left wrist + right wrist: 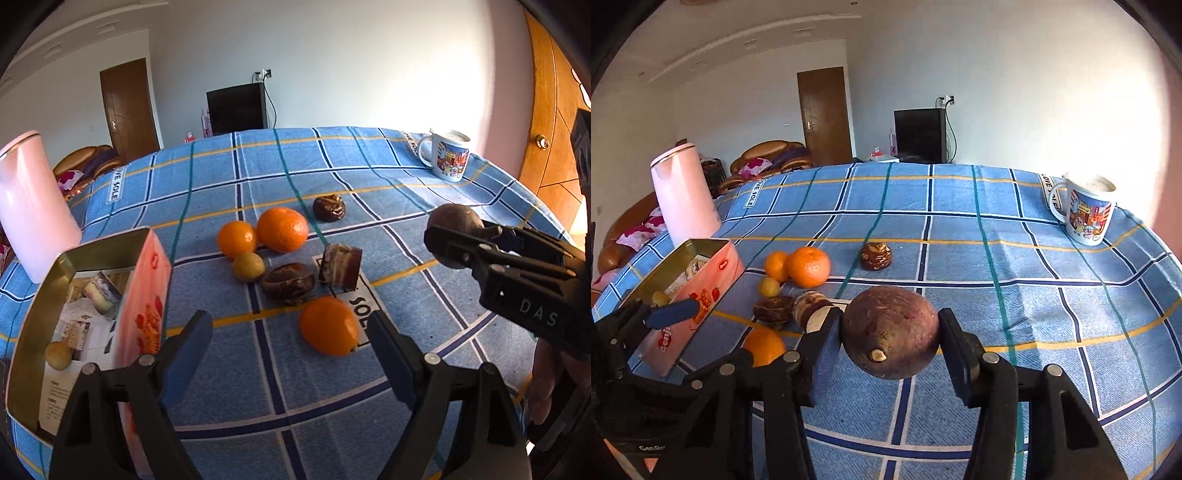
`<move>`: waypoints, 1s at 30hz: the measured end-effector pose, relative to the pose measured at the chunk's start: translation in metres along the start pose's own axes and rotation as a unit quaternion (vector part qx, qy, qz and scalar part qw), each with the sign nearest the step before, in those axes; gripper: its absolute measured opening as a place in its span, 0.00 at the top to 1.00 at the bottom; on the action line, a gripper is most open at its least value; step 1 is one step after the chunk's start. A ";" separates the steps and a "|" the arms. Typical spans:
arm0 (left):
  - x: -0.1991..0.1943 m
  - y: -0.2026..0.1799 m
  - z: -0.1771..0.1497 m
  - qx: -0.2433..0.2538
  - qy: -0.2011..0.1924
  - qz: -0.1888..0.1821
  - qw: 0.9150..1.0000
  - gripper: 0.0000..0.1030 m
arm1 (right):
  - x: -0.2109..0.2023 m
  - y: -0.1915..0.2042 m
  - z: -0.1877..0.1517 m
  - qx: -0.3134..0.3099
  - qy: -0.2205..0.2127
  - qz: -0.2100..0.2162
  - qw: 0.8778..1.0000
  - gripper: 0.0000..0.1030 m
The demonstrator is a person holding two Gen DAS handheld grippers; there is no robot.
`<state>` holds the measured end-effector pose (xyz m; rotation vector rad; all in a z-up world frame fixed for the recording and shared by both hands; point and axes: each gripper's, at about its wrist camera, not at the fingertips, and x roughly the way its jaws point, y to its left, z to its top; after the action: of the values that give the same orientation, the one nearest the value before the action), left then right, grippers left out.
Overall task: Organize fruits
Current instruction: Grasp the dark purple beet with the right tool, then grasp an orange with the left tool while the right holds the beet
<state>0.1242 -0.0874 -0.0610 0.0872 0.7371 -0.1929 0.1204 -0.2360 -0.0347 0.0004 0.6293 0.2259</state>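
Note:
My right gripper [890,343] is shut on a round purple-brown passion fruit [891,332] and holds it above the blue checked cloth; it shows in the left wrist view [456,229] too. My left gripper [290,354] is open and empty, just before an orange [328,325]. Two more oranges [282,229] [236,239], a small yellow fruit [248,266], two dark chocolate pastries [289,282] [329,208] and a layered cake slice [340,266] lie mid-table. An open pink tin [144,295] at the left holds a small yellow fruit [58,355] and papers.
A pink kettle [685,199] stands at the far left behind the tin. A printed mug [1086,212] stands at the far right corner of the table [1052,295]. A door, a sofa and a black television lie beyond the table.

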 end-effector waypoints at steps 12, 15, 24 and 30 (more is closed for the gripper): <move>0.018 -0.015 0.001 -0.007 0.042 -0.051 0.998 0.63 | -0.004 0.004 -0.001 -0.012 -0.013 -0.004 1.000 0.48; 0.016 -0.014 -0.001 -0.013 0.036 -0.060 0.997 0.64 | -0.008 0.004 -0.001 -0.014 -0.022 -0.005 1.000 0.48; -0.001 -0.017 -0.006 -0.005 -0.011 -0.039 0.999 0.64 | -0.022 0.007 -0.002 -0.022 -0.058 0.000 0.998 0.48; -0.012 -0.016 -0.006 -0.003 -0.045 -0.022 0.999 0.64 | -0.031 0.008 -0.004 -0.024 -0.084 0.004 0.996 0.48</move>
<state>0.1086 -0.1009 -0.0576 0.0554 0.6496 -0.2358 0.0920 -0.2354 -0.0189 -0.0250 0.4566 0.2461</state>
